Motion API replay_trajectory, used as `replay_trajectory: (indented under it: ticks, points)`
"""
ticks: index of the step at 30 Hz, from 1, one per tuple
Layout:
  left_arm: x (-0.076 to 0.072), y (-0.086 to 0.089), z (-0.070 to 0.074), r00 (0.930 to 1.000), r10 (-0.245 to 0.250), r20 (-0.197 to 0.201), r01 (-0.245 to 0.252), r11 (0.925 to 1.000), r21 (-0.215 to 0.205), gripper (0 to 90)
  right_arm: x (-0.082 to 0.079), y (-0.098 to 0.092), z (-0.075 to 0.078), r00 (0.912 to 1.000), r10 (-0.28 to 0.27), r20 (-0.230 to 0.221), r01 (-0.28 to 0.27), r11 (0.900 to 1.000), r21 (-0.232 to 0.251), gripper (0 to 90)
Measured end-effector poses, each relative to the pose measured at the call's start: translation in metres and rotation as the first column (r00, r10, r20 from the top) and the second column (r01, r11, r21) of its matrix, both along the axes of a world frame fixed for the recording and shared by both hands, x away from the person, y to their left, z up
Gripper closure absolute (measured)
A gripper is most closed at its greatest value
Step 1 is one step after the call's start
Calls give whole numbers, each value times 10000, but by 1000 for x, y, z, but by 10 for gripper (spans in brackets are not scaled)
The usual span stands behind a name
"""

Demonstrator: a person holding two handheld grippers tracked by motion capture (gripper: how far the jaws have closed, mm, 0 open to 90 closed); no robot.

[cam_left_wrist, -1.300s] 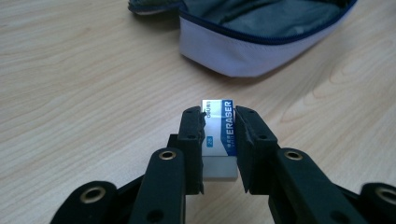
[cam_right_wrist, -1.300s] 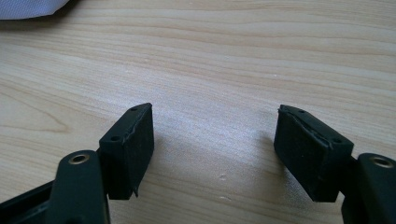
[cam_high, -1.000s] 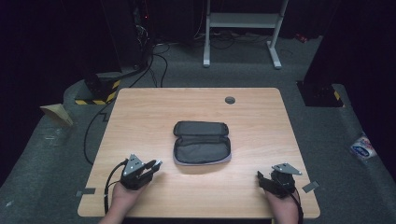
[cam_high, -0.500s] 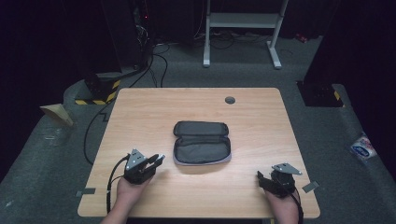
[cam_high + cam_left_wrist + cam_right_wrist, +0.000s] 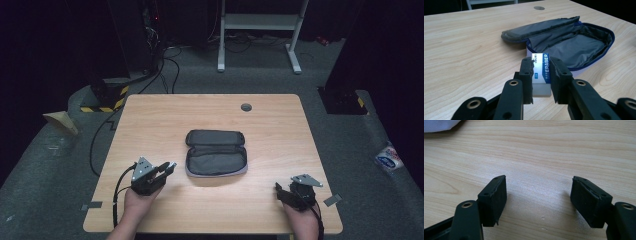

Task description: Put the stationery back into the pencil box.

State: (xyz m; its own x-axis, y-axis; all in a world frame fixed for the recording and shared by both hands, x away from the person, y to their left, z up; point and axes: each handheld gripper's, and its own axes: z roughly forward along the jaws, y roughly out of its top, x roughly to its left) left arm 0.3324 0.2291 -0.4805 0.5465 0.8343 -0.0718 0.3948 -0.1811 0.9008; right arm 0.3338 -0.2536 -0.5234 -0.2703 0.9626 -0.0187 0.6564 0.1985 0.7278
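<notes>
A white eraser [image 5: 541,72] with a blue sleeve sits clamped between the pads of my left gripper [image 5: 541,68], held just above the wood. In the high view the left gripper [image 5: 167,168] points toward the open grey pencil case [image 5: 216,153] at the table's middle, a short gap to its left. The pencil case [image 5: 571,42] lies unzipped with its lid folded back and its inside bare. My right gripper [image 5: 278,190] rests near the front right of the table; its jaws [image 5: 539,195] stand wide apart over bare wood with nothing between them.
The wooden table [image 5: 150,125] has a round cable hole [image 5: 246,107] near its far edge. Cables [image 5: 102,135] trail off the left side to the floor. A white desk frame [image 5: 260,30] stands beyond the table.
The left gripper has shifted slightly and tilted toward the pencil case with the eraser in it. The right gripper has stayed where it was.
</notes>
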Motion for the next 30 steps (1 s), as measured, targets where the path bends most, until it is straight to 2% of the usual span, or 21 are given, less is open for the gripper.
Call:
replay_trajectory:
  ticks: [7,14,23,27,30]
  points:
    - [2,-7,6,9998,-122,163,121,9999,40,729,0,0,0,10000,-10,-10,10,10000,26,291]
    - [10,-21,9,9992,-305,258,304,9995,59,729,-1,0,0,10000,-5,-16,5,10000,49,292]
    - [23,-39,14,9985,-517,158,515,9985,178,728,-1,0,0,10000,7,-36,-7,10000,53,293]
    - [34,-54,13,9977,-674,-38,675,9972,333,728,0,-1,0,10000,69,-1,-69,10000,26,293]
    - [37,-61,13,9968,-791,-114,794,9965,259,729,0,-1,0,10000,65,2,-65,10000,20,293]
